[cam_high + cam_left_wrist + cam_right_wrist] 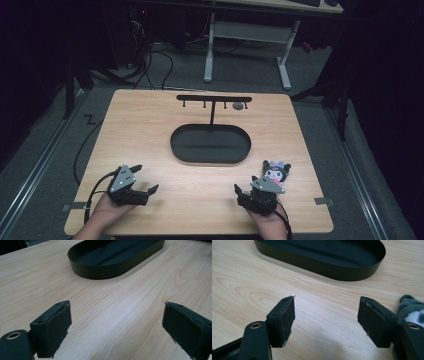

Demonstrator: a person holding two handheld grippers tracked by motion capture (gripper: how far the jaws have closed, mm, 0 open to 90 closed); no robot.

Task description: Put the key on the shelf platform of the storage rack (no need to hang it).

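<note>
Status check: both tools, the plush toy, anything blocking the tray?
Left tool open, holding nothing. Right tool open, holding nothing. Plush toy on the table beside right tool. Black tray empty, path unobstructed.

A black oval tray (210,144) sits mid-frame on the wooden table (150,125). Lower left, the left gripper (145,179) gapes; lower right, the right gripper (250,184) touches a plush toy (276,172).

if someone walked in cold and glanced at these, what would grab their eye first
Probably the black oval tray, dark against the pale wooden table at its middle, with a black T-shaped hook stand rising just behind it. Next, the small plush toy with a white face and dark ears, lying near the table's front right, just beyond the right tool. Both tools rest open near the front edge, the left tool holding nothing.
</note>
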